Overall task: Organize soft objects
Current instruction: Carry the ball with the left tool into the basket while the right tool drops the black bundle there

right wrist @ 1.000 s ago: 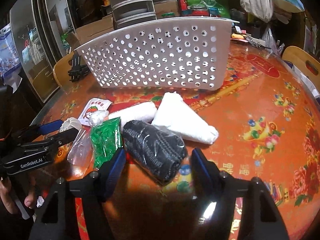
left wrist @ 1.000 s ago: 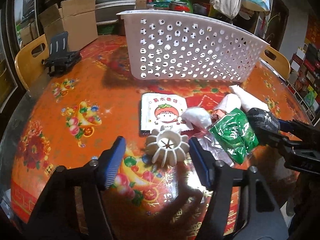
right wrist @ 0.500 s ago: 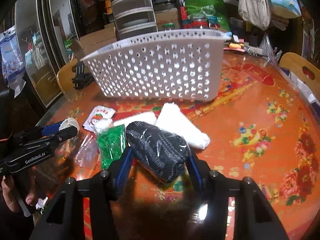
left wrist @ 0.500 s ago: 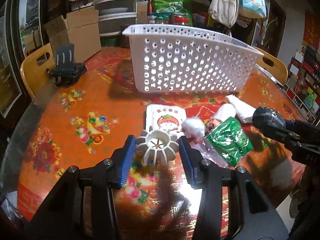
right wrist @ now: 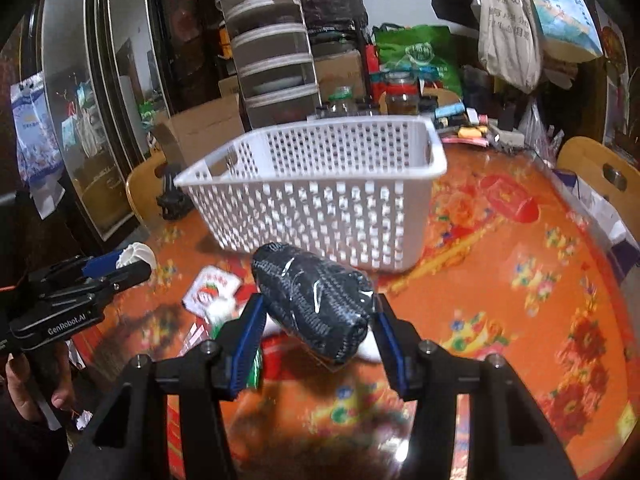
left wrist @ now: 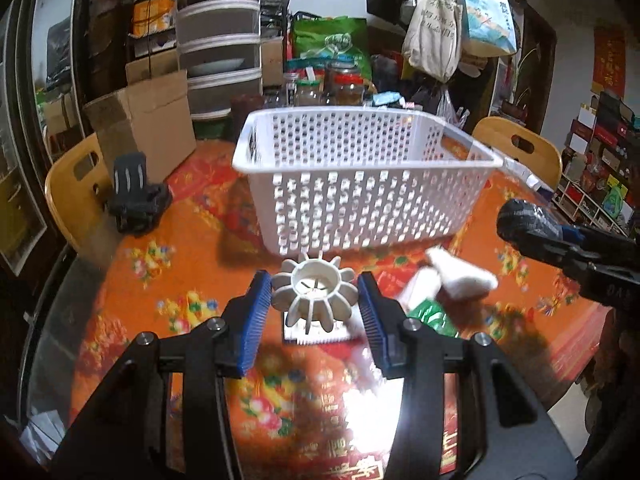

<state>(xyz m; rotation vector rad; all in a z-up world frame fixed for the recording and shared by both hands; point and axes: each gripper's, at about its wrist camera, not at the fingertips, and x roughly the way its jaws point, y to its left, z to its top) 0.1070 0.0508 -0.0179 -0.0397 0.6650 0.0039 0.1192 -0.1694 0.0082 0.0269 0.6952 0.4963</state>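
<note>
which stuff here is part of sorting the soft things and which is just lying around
Job:
- white ribbed flower-shaped piece, in left gripper
- black knit roll in clear wrap, in right gripper
- white perforated plastic basket
- white cloth roll
- green packet

Lying about:
- black stand
- cardboard box
- glass jars

The green packet (left wrist: pixel 434 314) on the table is motion-blurred and half hidden behind the left gripper's finger. The basket (right wrist: pixel 320 196) floor stays out of sight behind its perforated wall.

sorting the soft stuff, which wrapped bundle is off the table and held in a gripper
The black knit bundle, clamped in the right gripper near the basket. The white bundle lies on the table, ungripped.
</note>
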